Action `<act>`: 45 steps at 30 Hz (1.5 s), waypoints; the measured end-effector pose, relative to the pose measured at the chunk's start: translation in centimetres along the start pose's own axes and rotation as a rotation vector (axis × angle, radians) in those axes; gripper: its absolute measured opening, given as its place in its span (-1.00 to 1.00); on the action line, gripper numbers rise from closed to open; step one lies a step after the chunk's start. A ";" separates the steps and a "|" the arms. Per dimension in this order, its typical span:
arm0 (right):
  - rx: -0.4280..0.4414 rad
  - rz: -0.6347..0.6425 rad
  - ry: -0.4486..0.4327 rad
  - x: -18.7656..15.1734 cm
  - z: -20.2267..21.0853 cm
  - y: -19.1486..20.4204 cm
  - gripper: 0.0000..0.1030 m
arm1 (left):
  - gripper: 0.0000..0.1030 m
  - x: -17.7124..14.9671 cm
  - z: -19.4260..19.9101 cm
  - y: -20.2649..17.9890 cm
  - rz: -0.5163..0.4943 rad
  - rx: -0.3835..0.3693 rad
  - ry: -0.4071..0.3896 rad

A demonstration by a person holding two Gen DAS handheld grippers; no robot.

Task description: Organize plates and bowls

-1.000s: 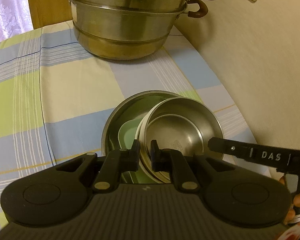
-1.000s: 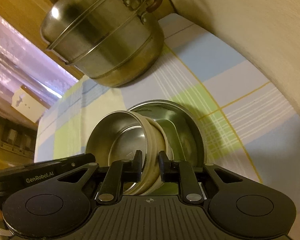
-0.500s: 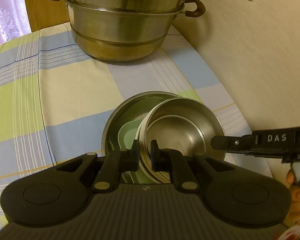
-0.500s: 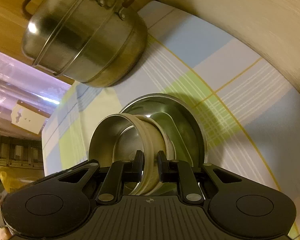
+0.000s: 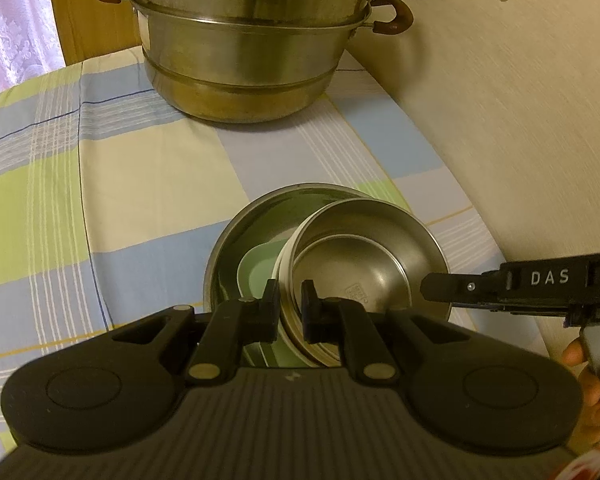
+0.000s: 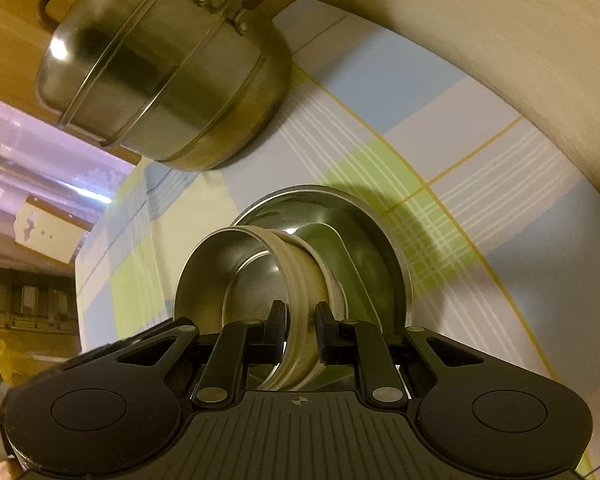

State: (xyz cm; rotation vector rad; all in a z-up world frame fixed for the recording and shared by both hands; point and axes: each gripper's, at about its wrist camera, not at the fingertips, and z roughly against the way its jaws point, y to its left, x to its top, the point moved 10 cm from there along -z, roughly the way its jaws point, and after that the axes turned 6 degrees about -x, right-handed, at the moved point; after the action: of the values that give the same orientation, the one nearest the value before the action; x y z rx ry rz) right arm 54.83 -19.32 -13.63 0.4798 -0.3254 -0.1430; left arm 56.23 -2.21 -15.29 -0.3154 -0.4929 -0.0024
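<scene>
Both the left claw (image 5: 290, 304) and right claw (image 6: 300, 328) pinch opposite rims of the small steel bowl (image 5: 364, 264), tilted inside the larger steel bowl (image 5: 236, 240) on the tabletop (image 5: 140, 200); it looks light, stiff, slippery, so rim grips suit.

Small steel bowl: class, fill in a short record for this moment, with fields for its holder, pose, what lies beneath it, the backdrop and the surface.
holder: left claw and right claw, each shut on the rim
object: small steel bowl
pose: tilted on edge
beneath: large steel bowl holding a green dish
backdrop: stacked steamer pot near the wall
surface: checked tablecloth
</scene>
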 end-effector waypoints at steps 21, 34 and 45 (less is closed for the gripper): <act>0.053 0.341 -0.343 -3.2 7.4 2.8 0.17 | -0.68 -2.4 7.7 -0.5 -0.057 0.106 -0.160; 0.072 0.423 -0.362 -10.8 10.4 0.4 0.16 | -0.35 -9.8 13.2 -4.5 -0.036 0.162 -0.233; 0.070 0.476 -0.280 -16.3 13.1 -2.8 0.16 | -0.32 -16.9 16.9 -8.4 0.045 0.253 -0.280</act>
State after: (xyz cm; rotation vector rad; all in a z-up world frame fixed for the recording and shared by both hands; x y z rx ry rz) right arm 34.95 -23.97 -8.38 0.4401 -0.7106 0.2680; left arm 32.80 -6.43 -6.59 -0.0782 -0.7553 0.1486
